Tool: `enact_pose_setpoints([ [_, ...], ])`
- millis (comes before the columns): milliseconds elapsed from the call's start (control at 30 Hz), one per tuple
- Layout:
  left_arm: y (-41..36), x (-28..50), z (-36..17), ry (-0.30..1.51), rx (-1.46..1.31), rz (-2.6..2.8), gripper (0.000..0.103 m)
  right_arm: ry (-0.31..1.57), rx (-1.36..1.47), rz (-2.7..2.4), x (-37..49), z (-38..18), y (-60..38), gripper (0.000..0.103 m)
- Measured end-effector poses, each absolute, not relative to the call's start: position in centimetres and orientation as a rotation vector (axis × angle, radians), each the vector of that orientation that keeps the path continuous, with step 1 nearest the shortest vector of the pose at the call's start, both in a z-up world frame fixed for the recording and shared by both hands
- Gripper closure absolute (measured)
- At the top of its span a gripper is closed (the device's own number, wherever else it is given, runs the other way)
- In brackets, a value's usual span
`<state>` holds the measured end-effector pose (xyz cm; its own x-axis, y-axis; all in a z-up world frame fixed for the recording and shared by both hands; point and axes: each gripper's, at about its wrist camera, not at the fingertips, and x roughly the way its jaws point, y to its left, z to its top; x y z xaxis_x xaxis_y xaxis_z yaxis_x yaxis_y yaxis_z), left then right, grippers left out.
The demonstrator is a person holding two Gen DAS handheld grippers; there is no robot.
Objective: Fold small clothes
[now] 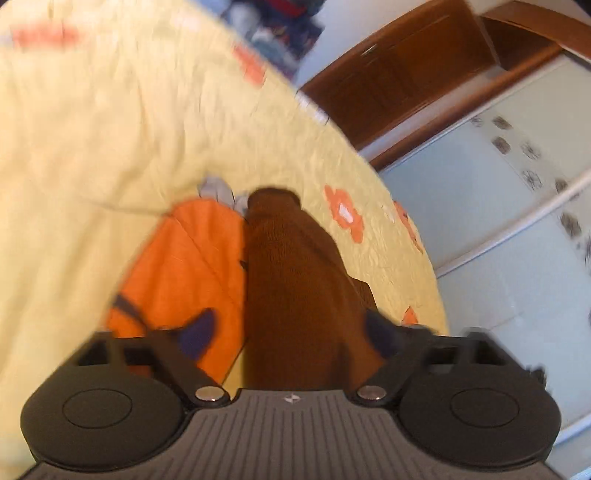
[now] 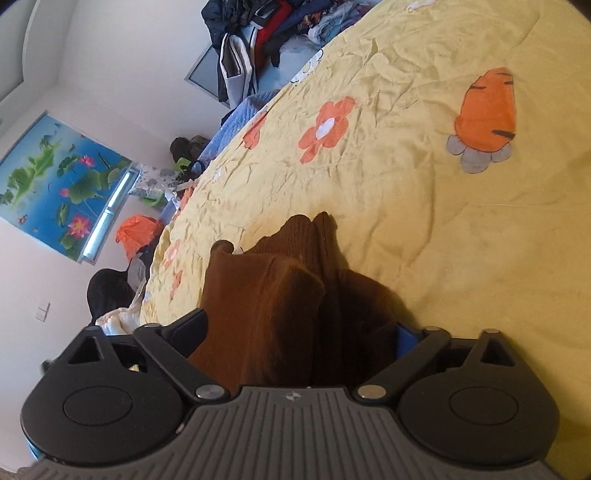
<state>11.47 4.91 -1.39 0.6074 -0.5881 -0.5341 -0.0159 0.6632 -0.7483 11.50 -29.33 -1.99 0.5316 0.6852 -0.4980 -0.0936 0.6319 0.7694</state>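
Left gripper: we see our left gripper (image 1: pixel 291 332) with its jaws spread apart; the brown knit garment (image 1: pixel 295 288) runs between the two fingers, and through the blur we cannot tell whether the pads touch it.
Right gripper: our right gripper (image 2: pixel 301 332) stands wide apart too; the same brown knit garment (image 2: pixel 295 295) lies bunched between the fingers, no pad visibly pressing on it.
Task's thing: we find the garment lying on the yellow bedspread (image 2: pixel 443 240), just ahead of both grippers, folded over itself in thick layers, one ribbed end pointing away from us.
Count of garments in reach: we count one brown piece.
Bedspread prints, right view: we count one orange carrot patch (image 2: pixel 487 110) and one full orange flower (image 2: pixel 327 127), with partial flowers along the bed's edge.
Bedspread prints, left view: a large orange carrot patch (image 1: pixel 184 277) lies just beside the garment, and one orange flower (image 1: pixel 345 214) beyond it.
Containers: we make out none clearly; loose things sit at the bedside, too small to sort.
Far pile: a heap of dark, red and blue clothes (image 2: pixel 266 33) lies beyond the bed's far end; we cannot count them.
Wall: one lotus picture (image 2: pixel 62 184) hangs there.
Far side, left view: a brown wooden door (image 1: pixel 406 74), blurred.
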Motion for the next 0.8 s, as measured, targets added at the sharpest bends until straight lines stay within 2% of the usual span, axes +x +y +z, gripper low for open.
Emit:
enact_pose_setpoints([
  [33,4.6,12.2,-1.6,0.877,-0.801,-0.394,0.045,0.897,0.754,0.511,11.6,-2.0,-29.3,0.019],
  [67,3.8,12.3,-2.1,0.898,-0.793,-0.397,0.053,0.904,0.750,0.498,11.6,-2.1,-29.3,0.031],
  [100,3.1,12.3,-2.3,0.916,-0.765,-0.377,0.077,0.918,0.745,0.483,11.6,-2.3,-29.3,0.050],
  [133,2.4,12.4,-2.2,0.926,-0.729,-0.364,0.082,0.931,0.742,0.474,11.6,-2.7,-29.3,0.059],
  [167,1.7,12.4,-1.9,0.909,-0.685,-0.355,0.085,0.924,0.748,0.473,11.4,-2.9,-29.3,0.065],
  [200,1.5,11.9,-0.9,0.891,-0.636,-0.357,0.087,0.916,0.759,0.473,11.3,-2.9,-29.4,0.066],
  [400,3.2,10.0,5.3,0.707,-0.418,-0.363,0.089,0.797,0.784,0.567,11.3,0.0,-27.7,0.072],
  [467,4.4,10.7,6.0,0.683,-0.386,-0.310,0.088,0.776,0.790,0.592,12.5,0.4,-26.3,0.072],
  [567,5.6,13.1,4.6,0.725,-0.313,-0.218,0.082,0.798,0.789,0.586,14.8,-0.9,-24.0,0.070],
  [633,6.9,13.0,3.6,0.795,-0.348,-0.163,0.083,0.862,0.774,0.491,15.7,-2.1,-23.1,0.052],
  [700,8.4,9.8,4.0,0.745,-0.407,-0.224,0.079,0.882,0.806,0.496,14.9,-2.3,-23.3,0.043],
  [733,8.9,8.1,4.0,0.728,-0.426,-0.262,0.065,0.869,0.818,0.536,13.6,-2.0,-23.7,0.039],
  [767,9.4,6.5,3.8,0.731,-0.461,-0.287,0.051,0.855,0.818,0.559,12.3,-1.6,-24.1,0.027],
  [800,9.7,4.9,3.2,0.750,-0.512,-0.317,0.026,0.849,0.813,0.576,11.0,-1.3,-24.5,0.017],
])
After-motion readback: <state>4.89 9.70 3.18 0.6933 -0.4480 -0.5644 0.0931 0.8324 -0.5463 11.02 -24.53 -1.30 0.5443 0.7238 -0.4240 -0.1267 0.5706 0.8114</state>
